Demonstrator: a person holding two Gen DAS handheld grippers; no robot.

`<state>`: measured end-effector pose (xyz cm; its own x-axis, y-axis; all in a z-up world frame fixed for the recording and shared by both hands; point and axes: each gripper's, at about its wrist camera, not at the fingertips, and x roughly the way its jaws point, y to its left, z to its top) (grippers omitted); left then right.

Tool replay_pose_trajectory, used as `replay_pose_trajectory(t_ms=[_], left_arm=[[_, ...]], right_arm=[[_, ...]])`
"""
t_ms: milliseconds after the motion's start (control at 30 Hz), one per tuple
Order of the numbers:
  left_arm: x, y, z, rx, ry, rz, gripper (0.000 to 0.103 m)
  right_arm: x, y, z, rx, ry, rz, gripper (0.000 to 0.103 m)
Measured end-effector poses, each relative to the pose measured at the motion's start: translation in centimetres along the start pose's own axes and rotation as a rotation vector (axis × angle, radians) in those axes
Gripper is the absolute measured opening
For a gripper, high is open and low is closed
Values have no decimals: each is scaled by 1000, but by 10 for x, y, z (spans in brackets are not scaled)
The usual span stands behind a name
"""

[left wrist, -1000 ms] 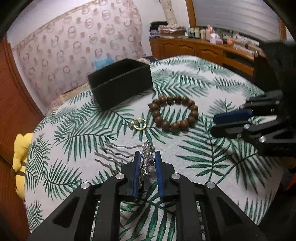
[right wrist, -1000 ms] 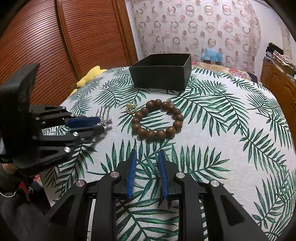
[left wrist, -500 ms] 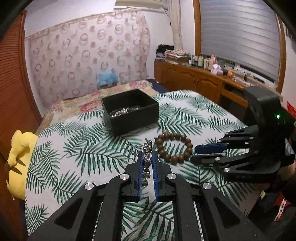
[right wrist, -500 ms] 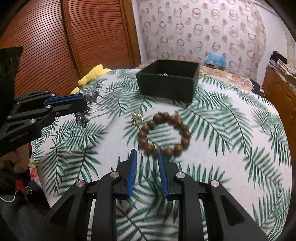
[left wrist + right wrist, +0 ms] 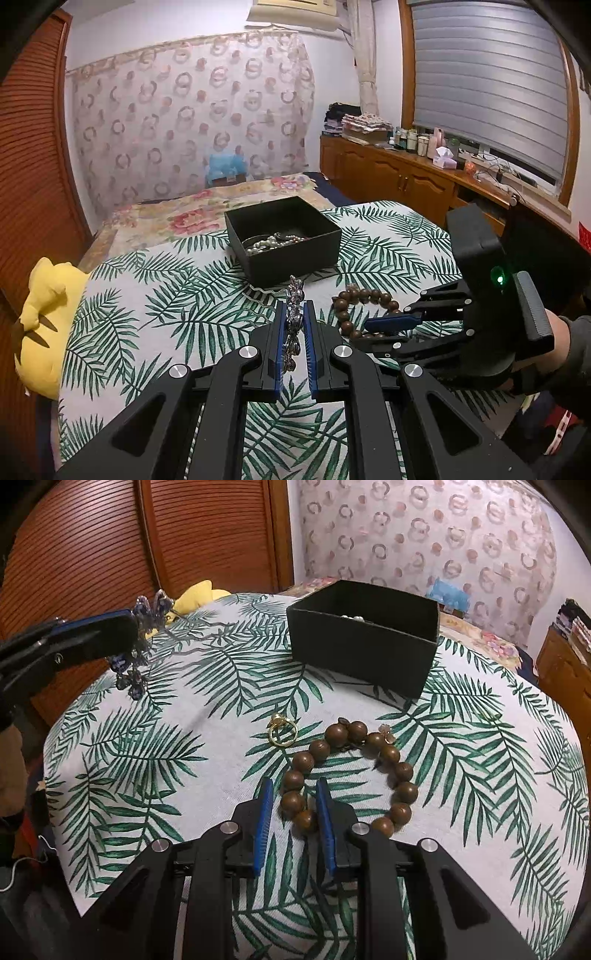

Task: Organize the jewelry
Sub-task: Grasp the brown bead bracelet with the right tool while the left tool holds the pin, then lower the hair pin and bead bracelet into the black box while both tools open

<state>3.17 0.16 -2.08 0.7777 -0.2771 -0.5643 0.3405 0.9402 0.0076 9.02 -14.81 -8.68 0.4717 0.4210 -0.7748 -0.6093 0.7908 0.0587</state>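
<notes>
Tabletop (image 5: 207, 746) under a cloth printed with green palm leaves carries the jewelry, and a yellow plush toy (image 5: 44, 317) leans at its far left edge in the left wrist view. Next comes the left gripper (image 5: 294, 325), lifted clear of the cloth, its blue pads pressed nearly together on a silver hair comb (image 5: 294, 317) set with dark stones; the decorated top sticks out past the fingertips and the comb's wavy prongs hang out to the left. In the right wrist view the same comb (image 5: 142, 642) hangs at the left, held above the cloth, with its blue-purple stones dangling. Further right, a gold ring (image 5: 282, 733) lies flat on the cloth, just beside a bracelet of brown wooden beads (image 5: 351, 775). The right gripper (image 5: 294, 797) sits low over the bracelet's left arc, its jaws partly apart with a few beads between the blue pads; a gap shows on each side of the beads, so the pads are not pressing on them. The bracelet rests on the cloth in a loose loop, with a small pale charm at its top. Behind the bracelet stands an open black box (image 5: 362, 653), near the middle of the tabletop, holding a string of pearls (image 5: 262, 243) and other pieces. At the far right of the left wrist view, a hand (image 5: 554, 343) in a dark sleeve holds the right gripper's handle.
</notes>
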Motion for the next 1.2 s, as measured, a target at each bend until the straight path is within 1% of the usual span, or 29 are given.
replay_pose_trajectory(t_ms=[100,133,167,200,233,333,467,733,867,967,1200], left_arm=[[2,2,-1,-5,1,3,8],[2,2,-1,-7,1,4,8],[4,4,-1,-11,2,4,8],[5,5,-1,-14,3,4,8],[7,6,-1,-14,7,8,8],[13,8,-1,-21,13,11,8],[17,12,1,-32,14,14,8],[21,12,13,-24,-5,17,8],[20,12,23,-16,-23,18,8],[20,14,30,-12,-34,20,8],[25,17,46,1,-52,17,8]], right_arm=[[3,6,0,-47,9,-32,25],[3,8,0,-61,12,-38,22],[3,8,0,-68,14,-39,21],[2,8,0,-67,19,-30,19],[1,6,1,-61,21,-16,15],[-12,2,3,-44,-6,13,15],[-35,-4,11,-34,-57,22,15],[-67,-16,41,-48,-127,5,15],[-76,-22,54,-53,-146,-6,15],[-79,-28,67,-48,-165,1,15],[-88,-41,108,-31,-235,-6,15]])
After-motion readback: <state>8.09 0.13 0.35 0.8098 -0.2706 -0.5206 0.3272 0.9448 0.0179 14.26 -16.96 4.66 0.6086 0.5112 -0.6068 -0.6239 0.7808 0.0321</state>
